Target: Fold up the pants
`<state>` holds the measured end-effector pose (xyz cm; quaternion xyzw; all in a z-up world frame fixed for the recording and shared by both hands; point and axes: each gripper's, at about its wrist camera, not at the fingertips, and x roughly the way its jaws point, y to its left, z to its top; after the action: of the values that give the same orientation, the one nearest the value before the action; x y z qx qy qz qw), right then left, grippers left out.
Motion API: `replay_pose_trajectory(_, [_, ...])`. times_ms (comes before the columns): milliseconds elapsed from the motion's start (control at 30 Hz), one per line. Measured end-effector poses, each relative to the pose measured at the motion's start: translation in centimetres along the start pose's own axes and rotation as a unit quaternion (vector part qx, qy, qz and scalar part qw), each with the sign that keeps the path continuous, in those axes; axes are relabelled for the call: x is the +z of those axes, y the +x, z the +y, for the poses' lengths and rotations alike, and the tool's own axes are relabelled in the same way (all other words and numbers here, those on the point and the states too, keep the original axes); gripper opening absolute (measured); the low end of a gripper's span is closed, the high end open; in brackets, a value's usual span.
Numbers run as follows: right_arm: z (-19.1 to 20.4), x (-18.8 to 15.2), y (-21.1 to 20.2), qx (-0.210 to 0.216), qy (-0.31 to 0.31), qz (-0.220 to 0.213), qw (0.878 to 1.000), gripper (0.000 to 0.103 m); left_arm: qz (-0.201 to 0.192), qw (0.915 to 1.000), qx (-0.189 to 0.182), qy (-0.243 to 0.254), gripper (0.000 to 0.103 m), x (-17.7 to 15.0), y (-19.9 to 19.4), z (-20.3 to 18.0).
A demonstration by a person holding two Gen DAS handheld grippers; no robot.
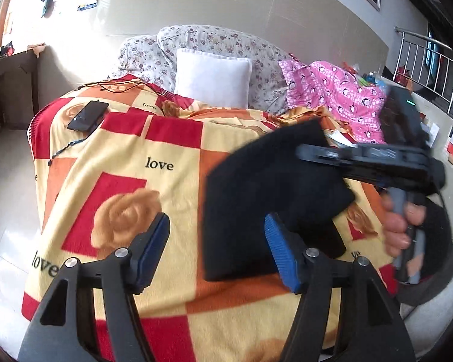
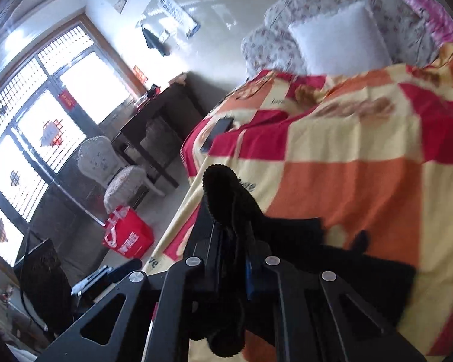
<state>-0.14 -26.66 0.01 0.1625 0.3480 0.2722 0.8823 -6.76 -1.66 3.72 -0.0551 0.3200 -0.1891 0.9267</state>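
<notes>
Black pants (image 1: 256, 199), folded (apparently in 2), blurred

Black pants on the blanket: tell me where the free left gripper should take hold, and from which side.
Grip the near left corner of the black pants, coming in low from the left over the blanket. That edge lies flat, straight and uncovered. The right gripper already pinches the opposite end; the left gripper is open just short of the cloth.

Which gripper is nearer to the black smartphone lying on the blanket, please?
Left. The left gripper hovers open, facing the black smartphone; the right gripper sits farther right, clamping the black pants.
</notes>
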Motion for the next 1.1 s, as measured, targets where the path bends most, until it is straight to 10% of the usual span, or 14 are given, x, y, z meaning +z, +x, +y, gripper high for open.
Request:
replay_pose_trajectory(367, [-9.7, -5.9, -1.9, -0.214, 0.037, 0.061, 0.974, 0.024, 0.094, 0.9953, 0.022, 0.008, 0.064, -1.0, 8.3, -2.8])
replay_pose_trajectory(600, [-7.8, -4.7, -5.6, -0.156, 0.026, 0.003, 0.987, 0.045, 0.072, 0.9965, 0.035, 0.023, 0.064, 1.6, 8.0, -3.7])
replay_pose_trajectory(900, [-6.1, -7.7, -3.1, -0.106, 0.028, 0.066, 0.992, 0.044, 0.098, 0.9935, 0.055, 0.022, 0.065, 2.9, 12.8, -3.9])
replay_pose_trajectory(1000, [-5.7, -8.3, -2.7, -0.121, 0.013, 0.058, 0.991, 0.008, 0.108, 0.9929, 0.047, 0.016, 0.065, 2.6, 13.8, -4.2])
replay_pose_trajectory(1100, [-4.9, -8.2, -4.1, -0.107, -0.005, 0.048, 0.993, 0.005, 0.107, 0.9931, 0.044, 0.020, 0.065, 2.6, 13.6, -4.5])
